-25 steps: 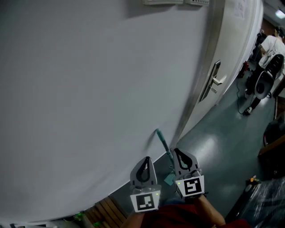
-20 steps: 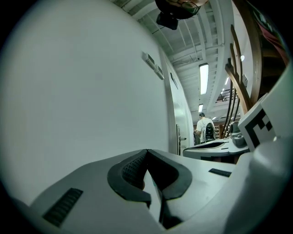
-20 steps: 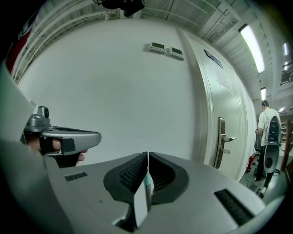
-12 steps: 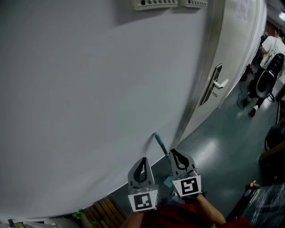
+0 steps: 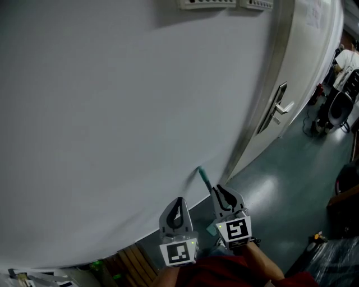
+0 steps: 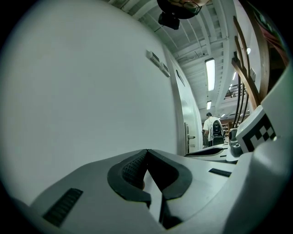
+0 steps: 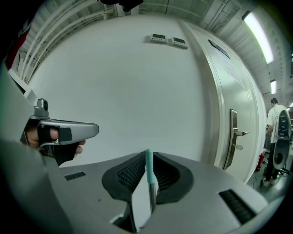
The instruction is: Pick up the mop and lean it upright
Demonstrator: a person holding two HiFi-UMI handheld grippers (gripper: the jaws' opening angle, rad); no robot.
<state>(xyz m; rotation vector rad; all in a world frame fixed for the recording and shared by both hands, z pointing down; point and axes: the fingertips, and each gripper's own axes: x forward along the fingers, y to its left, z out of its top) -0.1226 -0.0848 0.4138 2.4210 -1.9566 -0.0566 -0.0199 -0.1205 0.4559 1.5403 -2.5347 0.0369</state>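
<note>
The mop handle (image 5: 203, 176), a thin metal pole with a teal end grip, stands nearly upright with its tip against the white wall (image 5: 123, 112). My right gripper (image 5: 218, 189) holds the pole just below the teal grip. In the right gripper view the mop handle (image 7: 149, 168) sits between the pads of the right gripper (image 7: 149, 156), which still touch it while the jaws are opening. My left gripper (image 5: 179, 200) hangs just to the left, shut and empty, and the left gripper view shows the left gripper (image 6: 146, 152) with its pads meeting. The mop head is hidden.
A white door (image 5: 297, 78) with a metal lever handle (image 5: 279, 108) stands to the right of the wall. Wall switches (image 5: 207, 3) sit high up. A person (image 5: 348, 61) and a chair are far down the corridor. Wooden slats (image 5: 132, 263) lie low at the left.
Both grippers and the mop handle stay almost where they were against the wall. Only the head view has shifted a little.
</note>
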